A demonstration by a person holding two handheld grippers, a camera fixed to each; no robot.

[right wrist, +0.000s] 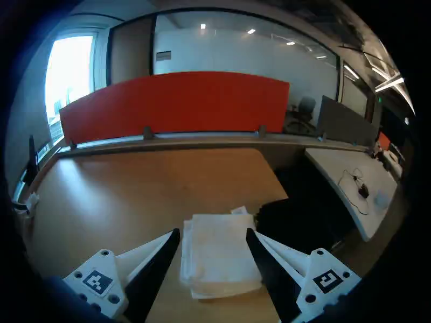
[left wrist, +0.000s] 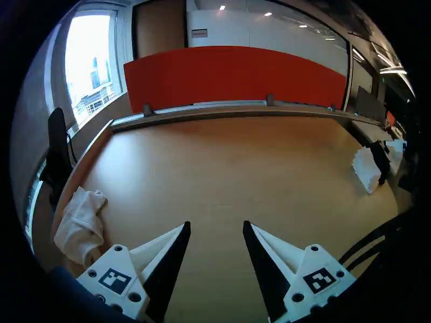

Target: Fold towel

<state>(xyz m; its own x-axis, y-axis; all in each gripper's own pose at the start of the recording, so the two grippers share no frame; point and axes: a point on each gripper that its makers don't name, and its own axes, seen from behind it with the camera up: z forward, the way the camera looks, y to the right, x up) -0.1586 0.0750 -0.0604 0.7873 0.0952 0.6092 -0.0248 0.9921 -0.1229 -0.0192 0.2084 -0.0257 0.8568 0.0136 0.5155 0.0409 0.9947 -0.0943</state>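
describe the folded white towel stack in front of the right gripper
The towel stack is white, soft-looking cloth folded into a flat rectangle of several layers, with a corner poking out at its far edge. It lies on the wooden table near its edge, between the open jaws of the right gripper; contact cannot be told.

No word, brand or number can be read, black-and-white square markers [left wrist: 115,280] without letters on the white finger bases of the left gripper [left wrist: 215,223] and the right gripper [right wrist: 213,230], small wall plate [left wrist: 199,33] far behind, too small to read
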